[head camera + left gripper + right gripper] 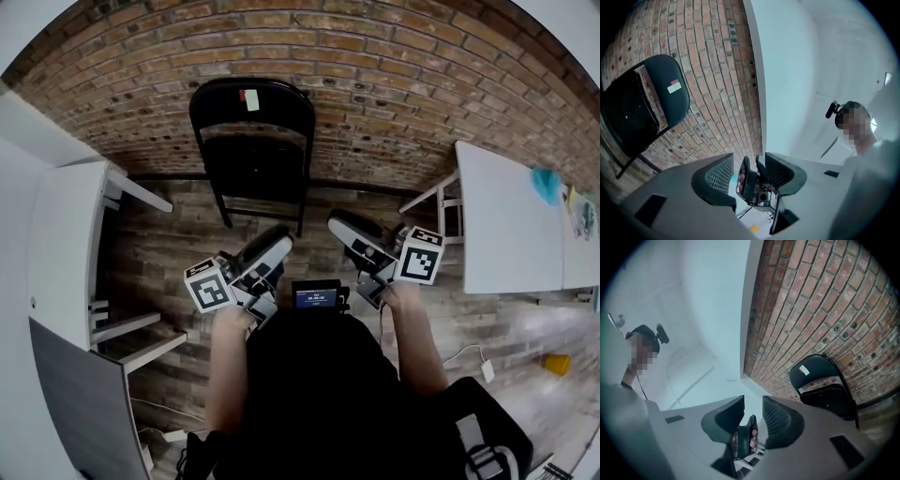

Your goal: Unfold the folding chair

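Observation:
A black folding chair (253, 141) leans folded against the brick wall, straight ahead of me, with a small white and red sticker on its backrest. My left gripper (281, 242) and right gripper (339, 223) are held side by side in front of it, well short of the chair, both pointing toward it. The left gripper view has the chair (644, 105) at its far left, and the left gripper (746, 164) is open and holds nothing. In the right gripper view the chair (825, 385) is at the right, and the right gripper (753, 411) is open and holds nothing.
A white table (70, 234) stands at the left and another white table (511, 220) at the right, flanking the chair. The brick wall (375, 75) closes the far side. A yellow object (557, 364) and a black bag (487, 441) lie on the wooden floor at the lower right.

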Tool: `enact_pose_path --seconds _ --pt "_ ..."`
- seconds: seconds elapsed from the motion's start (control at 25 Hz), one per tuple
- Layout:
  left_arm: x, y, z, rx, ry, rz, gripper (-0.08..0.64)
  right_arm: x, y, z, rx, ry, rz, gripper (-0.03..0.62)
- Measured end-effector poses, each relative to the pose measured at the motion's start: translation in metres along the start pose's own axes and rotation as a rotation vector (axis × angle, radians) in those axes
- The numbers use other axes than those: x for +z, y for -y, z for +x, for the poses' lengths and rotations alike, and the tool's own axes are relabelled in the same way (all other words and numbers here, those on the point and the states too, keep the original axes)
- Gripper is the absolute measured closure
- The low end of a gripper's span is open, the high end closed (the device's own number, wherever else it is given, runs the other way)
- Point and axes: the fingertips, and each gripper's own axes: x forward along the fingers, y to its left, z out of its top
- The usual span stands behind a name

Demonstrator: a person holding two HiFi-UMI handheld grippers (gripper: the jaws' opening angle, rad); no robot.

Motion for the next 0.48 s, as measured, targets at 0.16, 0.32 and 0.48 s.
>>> enact_pose_path --seconds 0.16,0.32,0.48 --pt "-0.009 -0.01 0.021 0.043 -0.009 0.008 0.351 0.015 0.03 -0.015 0.007 -0.005 0.034 0.489" --pt "-0.008 -0.025 0.031 0.071 -0.003 -0.003 0.351 0.022 0.045 -0.017 0.015 -0.005 0.052 0.489" --pt "0.004 -0.045 0.043 0.06 0.007 -0.024 0.351 0.033 0.063 -0.004 -0.005 -0.029 0.044 0.489"
